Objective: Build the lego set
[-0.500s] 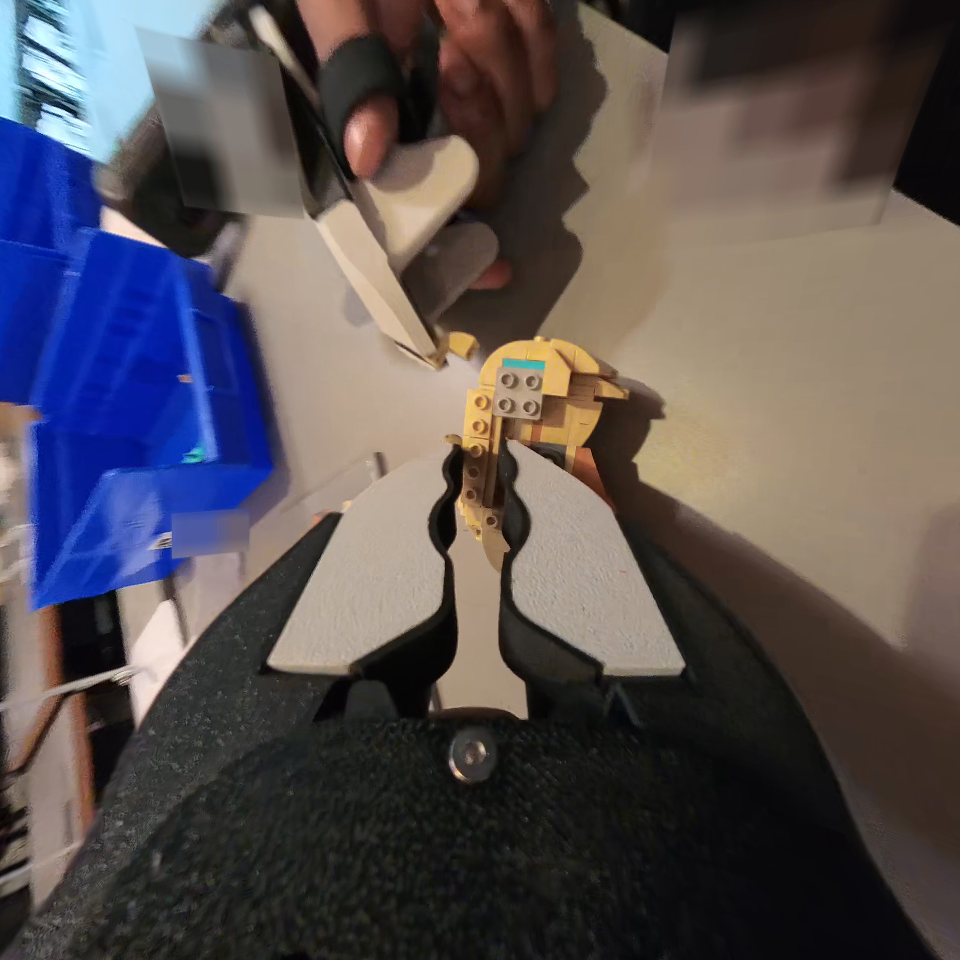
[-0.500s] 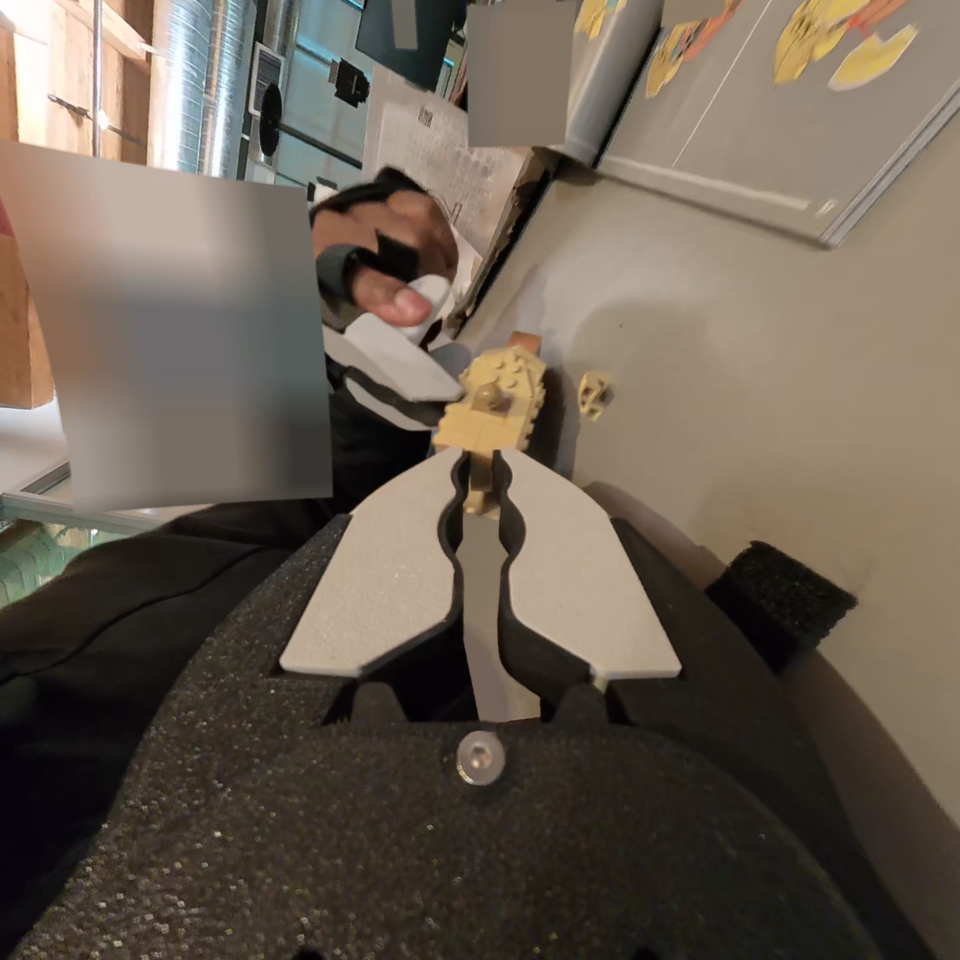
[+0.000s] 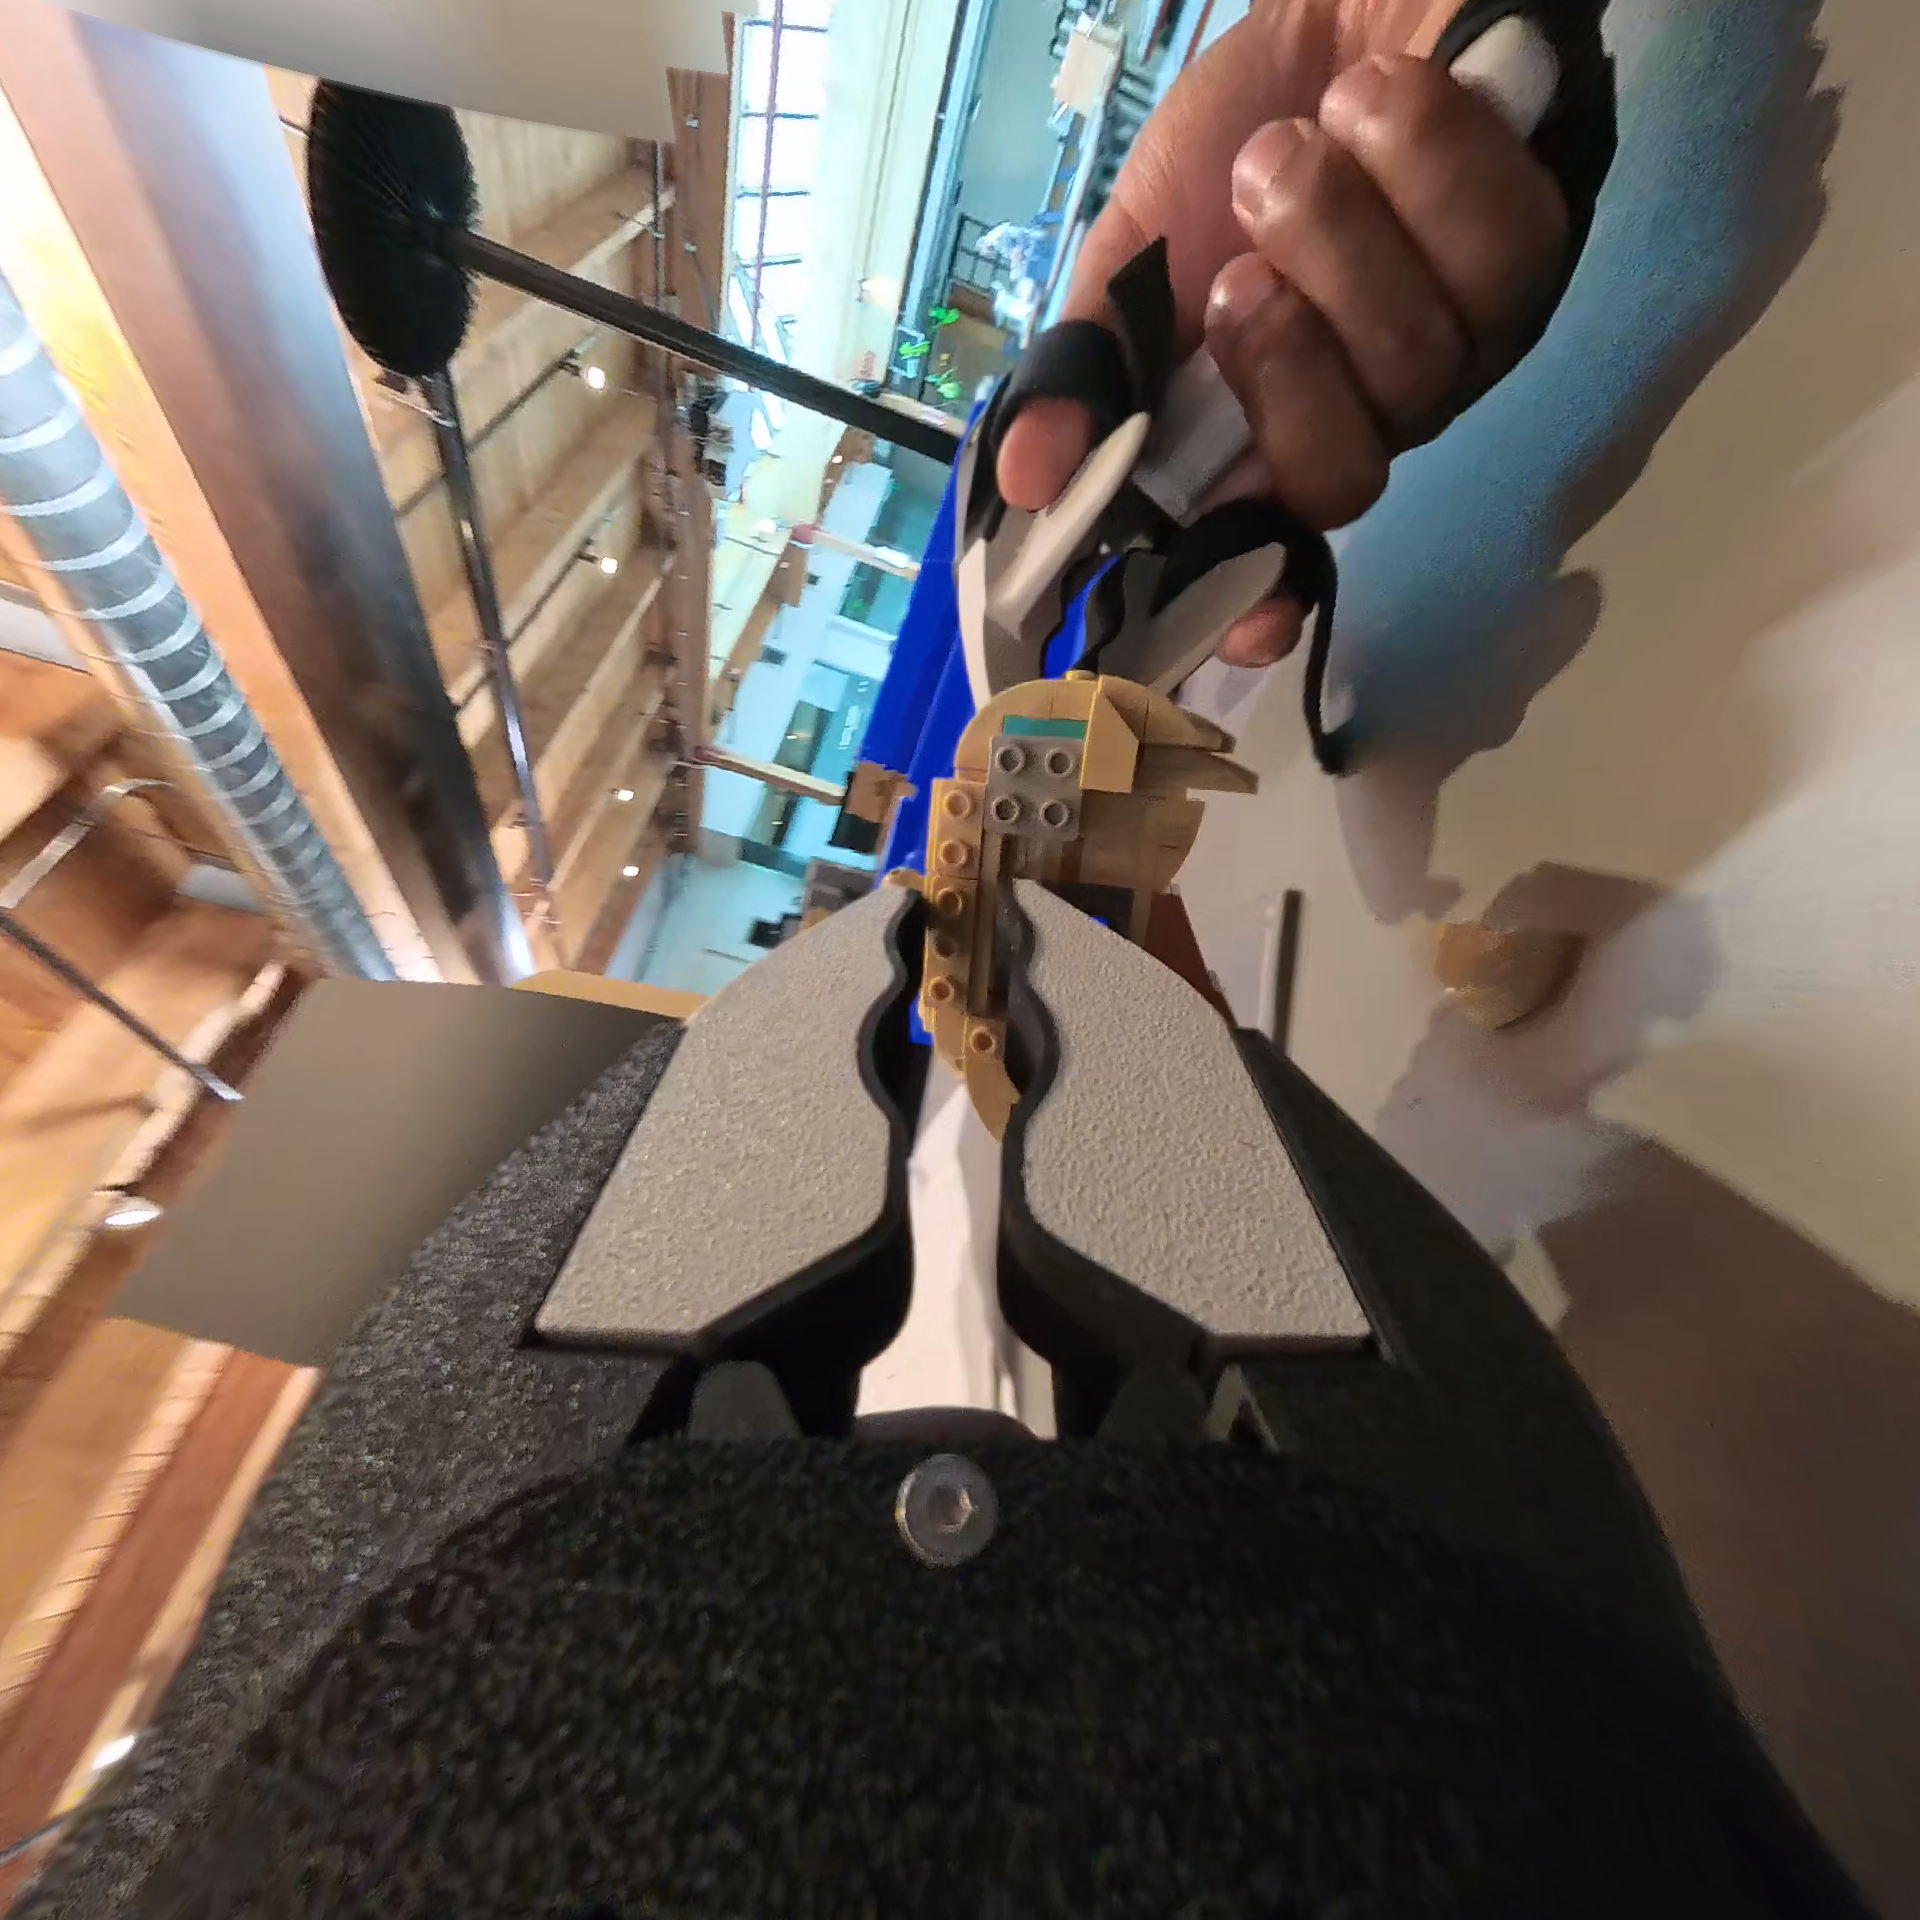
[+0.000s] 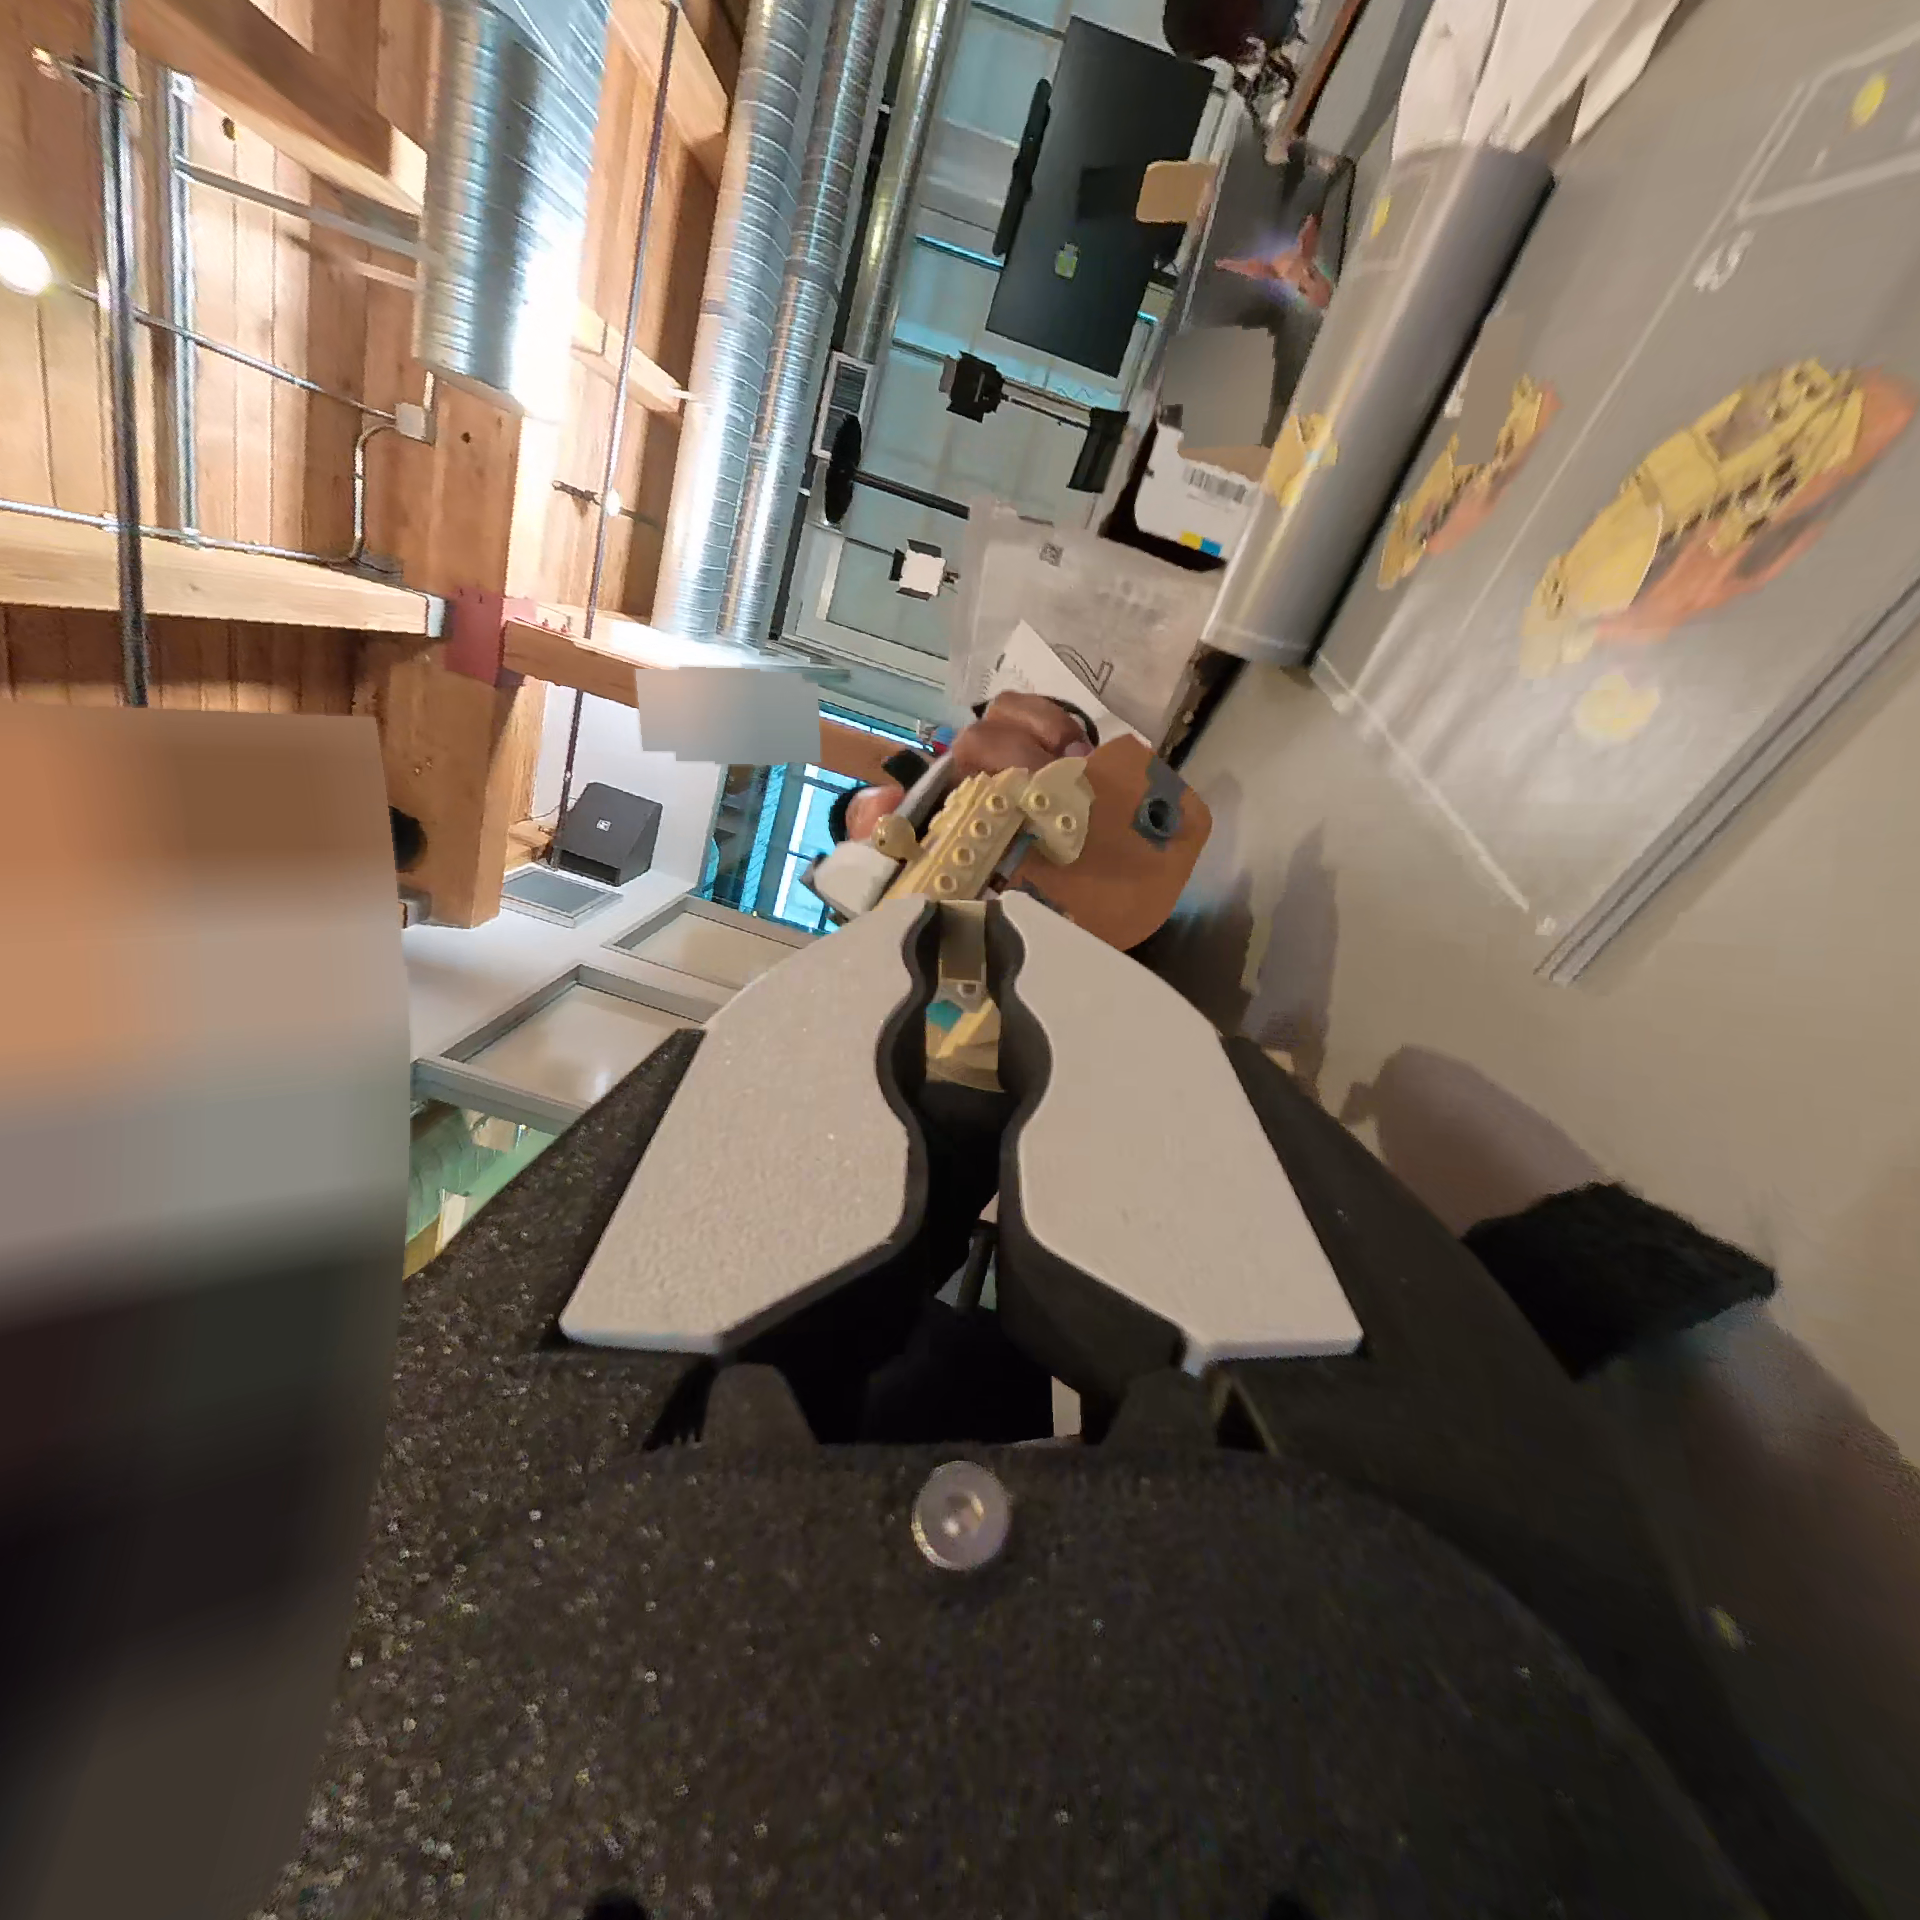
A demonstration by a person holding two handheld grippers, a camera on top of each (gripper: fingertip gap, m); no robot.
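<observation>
Both grippers are carrying pebbled grey fingers with wavy black rubber inner edges, set on grainy black foam bodies. The left gripper (image 3: pixel 971 977) is clamping a tan toy-brick model (image 3: pixel 1049 821), its fingers narrowed on the studded tan strip at the model's near end, and the model is being held up in the air off the beige tabletop (image 3: pixel 1714 644). The model is rounded and layered, with rows of round studs, a grey four-stud plate (image 3: pixel 1032 790), a small teal tile above it and pointed tan wedges jutting to the right. At its far end the right gripper (image 3: pixel 1101 613) is meeting it, gripped by a hand (image 3: pixel 1340 281) wearing black finger straps.

In the right wrist view the right gripper (image 4: pixel 961 940) is pinching a narrow tan piece of the same model (image 4: pixel 987 831) between near-closed tips, with the left gripper beyond it. A loose tan piece (image 3: pixel 1501 971), blurred, is lying on the table to the right. A blue bin (image 3: pixel 925 665) is showing behind the model. A grey instruction sheet (image 4: pixel 1662 520) picturing yellow and orange brick builds is lying on the table.
</observation>
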